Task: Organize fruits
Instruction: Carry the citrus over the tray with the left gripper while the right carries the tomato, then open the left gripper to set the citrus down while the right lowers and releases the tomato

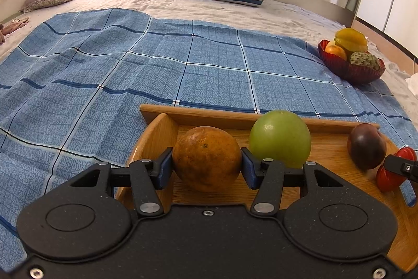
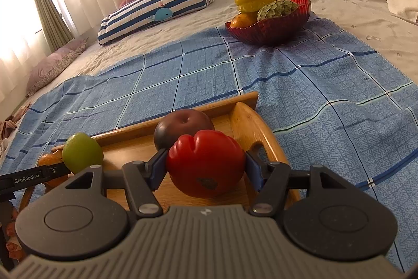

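Tray (image 1: 329, 151): left gripper (image 1: 206, 165) clamps orange (image 1: 206, 158), right gripper (image 2: 206, 168) clamps tomato (image 2: 205, 164).

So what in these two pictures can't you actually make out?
- Left wrist view: the tomato is partly hidden by the right gripper's finger.
- Right wrist view: the orange is mostly hidden behind the green fruit and the left gripper's finger.
- Both views: the wooden tray has its near edge covered by gripper bodies.
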`<state>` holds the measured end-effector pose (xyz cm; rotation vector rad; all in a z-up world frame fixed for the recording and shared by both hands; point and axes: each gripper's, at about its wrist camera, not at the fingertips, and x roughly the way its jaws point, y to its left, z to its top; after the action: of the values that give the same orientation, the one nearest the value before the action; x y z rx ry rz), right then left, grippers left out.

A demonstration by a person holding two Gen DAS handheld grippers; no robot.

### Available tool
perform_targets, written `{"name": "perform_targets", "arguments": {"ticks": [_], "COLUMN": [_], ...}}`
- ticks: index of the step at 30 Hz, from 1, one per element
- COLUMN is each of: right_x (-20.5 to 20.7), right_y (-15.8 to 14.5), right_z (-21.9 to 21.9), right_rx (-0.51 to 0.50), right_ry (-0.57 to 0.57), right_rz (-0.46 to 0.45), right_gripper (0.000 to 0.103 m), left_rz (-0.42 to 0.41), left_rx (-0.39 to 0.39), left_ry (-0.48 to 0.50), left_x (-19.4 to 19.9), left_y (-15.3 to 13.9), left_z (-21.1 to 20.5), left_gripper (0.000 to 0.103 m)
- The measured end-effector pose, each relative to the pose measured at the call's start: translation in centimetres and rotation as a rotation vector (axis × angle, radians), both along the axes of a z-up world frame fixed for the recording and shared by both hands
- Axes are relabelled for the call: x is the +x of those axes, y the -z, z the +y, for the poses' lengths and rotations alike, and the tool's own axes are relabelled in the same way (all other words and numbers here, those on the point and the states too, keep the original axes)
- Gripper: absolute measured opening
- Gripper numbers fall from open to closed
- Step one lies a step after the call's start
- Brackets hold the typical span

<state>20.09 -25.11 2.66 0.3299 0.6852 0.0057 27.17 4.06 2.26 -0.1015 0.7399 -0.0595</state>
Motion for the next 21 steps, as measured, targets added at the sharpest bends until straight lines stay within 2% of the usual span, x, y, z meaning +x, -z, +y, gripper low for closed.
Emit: {"name": "perform_targets", "arguments": {"ticks": [13, 20, 21], "right_x": [-0.2, -0.9, -1.0], "right_y": [-0.2, -0.5, -0.6], "right_z": [-0.2, 0.1, 0.1], "right_rx": [0.003, -0.012, -0.015], "right_ry": [-0.001, -0.017, -0.018], "right_rz": [-0.006, -0.005, -0.003], "right_gripper": [0.071, 0.072, 0.069], "left_rz": [-0.004, -0.013, -0.014], "left_rx": [0.011, 0.013, 0.013], "left_ry": [0.005, 0.009, 0.010], "left_x": [0.0, -0.6, -0.7], "left_y": [0.1, -0.4, -0.5], "left_z": [-0.2, -0.1, -0.1], "left_gripper": [0.052, 0.059, 0.060]}}
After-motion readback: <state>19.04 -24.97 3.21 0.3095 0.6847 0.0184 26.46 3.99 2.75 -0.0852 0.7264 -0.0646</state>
